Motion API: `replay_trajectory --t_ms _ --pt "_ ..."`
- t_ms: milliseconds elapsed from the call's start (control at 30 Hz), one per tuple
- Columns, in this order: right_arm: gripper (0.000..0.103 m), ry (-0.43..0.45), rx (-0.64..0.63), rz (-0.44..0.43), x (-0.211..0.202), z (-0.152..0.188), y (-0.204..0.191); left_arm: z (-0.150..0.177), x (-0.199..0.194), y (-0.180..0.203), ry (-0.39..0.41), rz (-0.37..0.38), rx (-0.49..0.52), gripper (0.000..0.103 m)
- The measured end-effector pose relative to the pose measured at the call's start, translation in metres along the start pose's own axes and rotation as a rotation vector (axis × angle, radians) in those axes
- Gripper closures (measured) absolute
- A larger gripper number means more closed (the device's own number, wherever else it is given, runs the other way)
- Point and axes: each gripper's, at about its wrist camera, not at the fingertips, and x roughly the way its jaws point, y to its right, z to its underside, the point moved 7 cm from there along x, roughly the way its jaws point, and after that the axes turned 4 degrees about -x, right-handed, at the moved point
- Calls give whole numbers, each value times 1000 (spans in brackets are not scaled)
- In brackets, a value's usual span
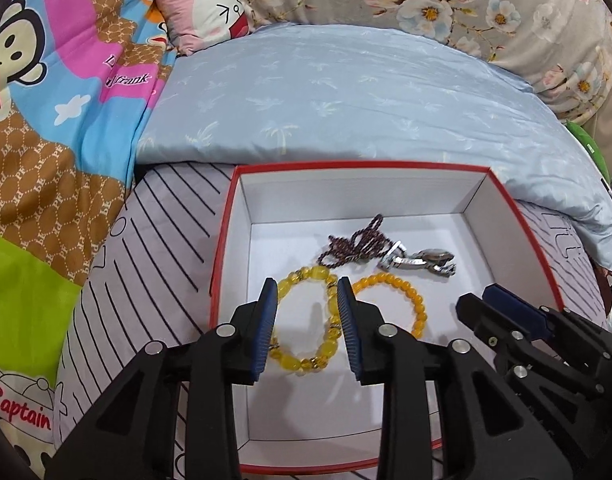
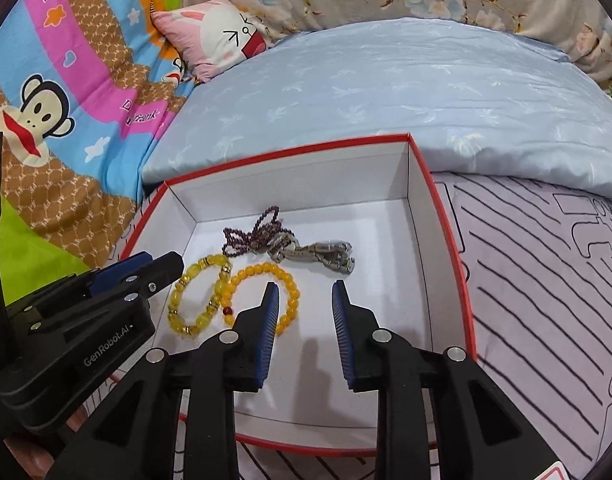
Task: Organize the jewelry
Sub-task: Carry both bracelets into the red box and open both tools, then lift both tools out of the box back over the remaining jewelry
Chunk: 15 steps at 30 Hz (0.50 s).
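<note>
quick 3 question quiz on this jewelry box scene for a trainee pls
1. True or false: the red-edged box holds two yellow bead bracelets.
2. Which item lies nearest the box's far wall? A) dark beaded necklace B) metal watch C) orange-yellow bracelet
3. Is either gripper holding anything?

Key
1. True: a translucent yellow bracelet and the orange-yellow one lie side by side.
2. A
3. No. The left gripper and right gripper both hang over the box with jaws apart, pressing on nothing.
</note>
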Motion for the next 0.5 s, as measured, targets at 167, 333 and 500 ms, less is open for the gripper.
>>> replay_trajectory --t_ms 167,333,500 --pt "85 27 6 33 -9 8 3 3 -1 -7 16 -21 14 74" --pt "88 39 12 59 -18 18 -2 2 1 -6 37 -21 29 74" --pt "88 42 12 78 -22 24 -5 0 4 -4 49 -23 33 74"
